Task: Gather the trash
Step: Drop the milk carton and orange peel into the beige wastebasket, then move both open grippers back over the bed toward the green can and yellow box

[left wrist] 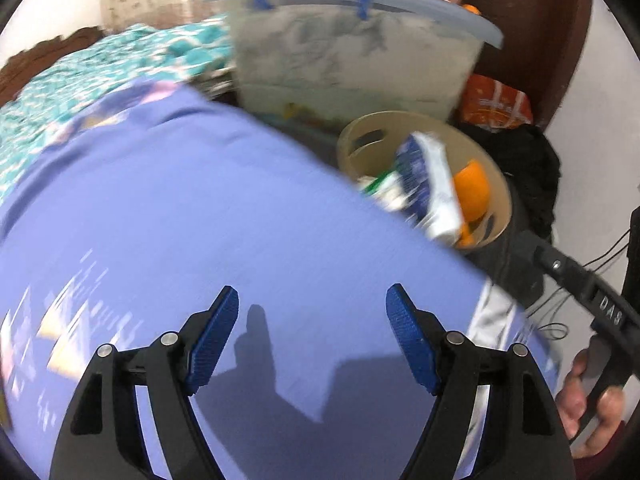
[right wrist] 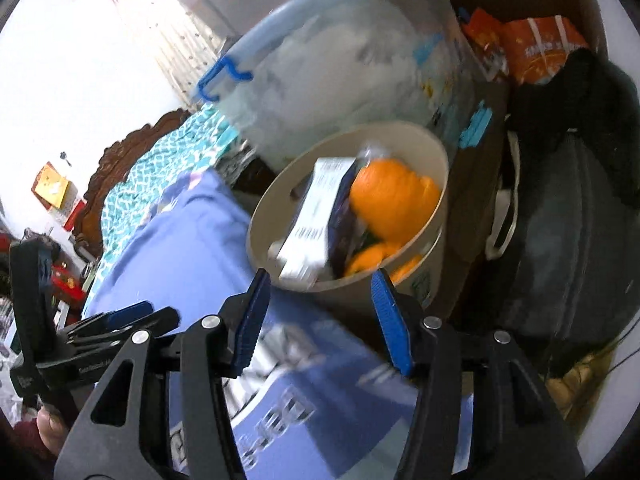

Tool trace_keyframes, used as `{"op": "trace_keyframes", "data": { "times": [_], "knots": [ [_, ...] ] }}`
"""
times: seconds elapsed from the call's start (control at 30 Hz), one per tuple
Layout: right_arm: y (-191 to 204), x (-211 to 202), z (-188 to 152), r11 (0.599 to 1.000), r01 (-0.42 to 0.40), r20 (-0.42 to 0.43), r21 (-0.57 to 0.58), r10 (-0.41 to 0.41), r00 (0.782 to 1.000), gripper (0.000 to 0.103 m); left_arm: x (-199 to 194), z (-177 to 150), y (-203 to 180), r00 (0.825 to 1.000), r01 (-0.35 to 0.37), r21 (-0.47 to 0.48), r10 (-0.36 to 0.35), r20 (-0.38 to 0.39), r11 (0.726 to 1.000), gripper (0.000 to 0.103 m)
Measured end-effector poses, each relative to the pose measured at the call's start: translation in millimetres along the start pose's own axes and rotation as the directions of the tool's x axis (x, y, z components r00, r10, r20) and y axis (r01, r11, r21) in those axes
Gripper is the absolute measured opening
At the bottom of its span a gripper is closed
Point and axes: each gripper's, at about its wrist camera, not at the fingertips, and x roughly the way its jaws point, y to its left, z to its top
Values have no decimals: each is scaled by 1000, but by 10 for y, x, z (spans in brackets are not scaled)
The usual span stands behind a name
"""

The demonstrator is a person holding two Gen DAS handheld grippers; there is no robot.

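Looking along the left gripper [left wrist: 312,336], its two blue pads stand wide apart with nothing between them, only the lilac bedspread [left wrist: 192,208] under them and the gripper's own shadow on the cloth. Ahead of the pads and to their right stands a beige bin [left wrist: 502,196] at the edge of the bed. Inside it are a blue and white carton [left wrist: 430,184], orange peel [left wrist: 472,190] and a green and white wrapper [left wrist: 380,186], all blurred. Beyond the bin sits a clear storage tub [left wrist: 352,60] with a blue handle, and right of that an orange packet [left wrist: 496,104] on dark cloth. At the right edge a hand [left wrist: 592,408] grips the black handle of the other tool.

From the right gripper [right wrist: 320,320], the pads are about half open and empty; they hang just short of the bin [right wrist: 434,156], whose near rim shows in the gap between them. The carton [right wrist: 316,216] leans in the bin's left half and the orange peel [right wrist: 392,200] fills its right half. Under the pads lies the lilac bedspread [right wrist: 192,240] with printed lettering. To the left, the left gripper [right wrist: 116,320] shows side-on, lying low over the bed. A dark bag [right wrist: 568,240] stands to the right of the bin, and the clear tub [right wrist: 340,72] rises behind it.
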Motion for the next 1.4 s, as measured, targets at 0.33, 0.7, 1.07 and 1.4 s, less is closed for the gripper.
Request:
{"op": "trace_keyframes", "data": {
  "times": [0.33, 0.7, 1.07, 1.4],
  "knots": [
    [457, -176, -384, 999, 46, 14, -23, -45, 999, 65, -583, -721, 519, 997, -71, -129, 76, 33, 989, 73],
    [863, -458, -618, 994, 39, 7, -100, -38, 999, 65, -959, -1034, 494, 991, -64, -129, 78, 109, 990, 73],
    [1156, -516, -763, 989, 16, -26, -148, -20, 999, 68, -1178, -1147, 510, 982, -73, -136, 95, 163, 988, 74],
    [1351, -445, -913, 984, -5, -81, -176, -9, 997, 70, -1207, -1322, 658, 976, -112, -168, 140, 167, 979, 74]
  ]
}}
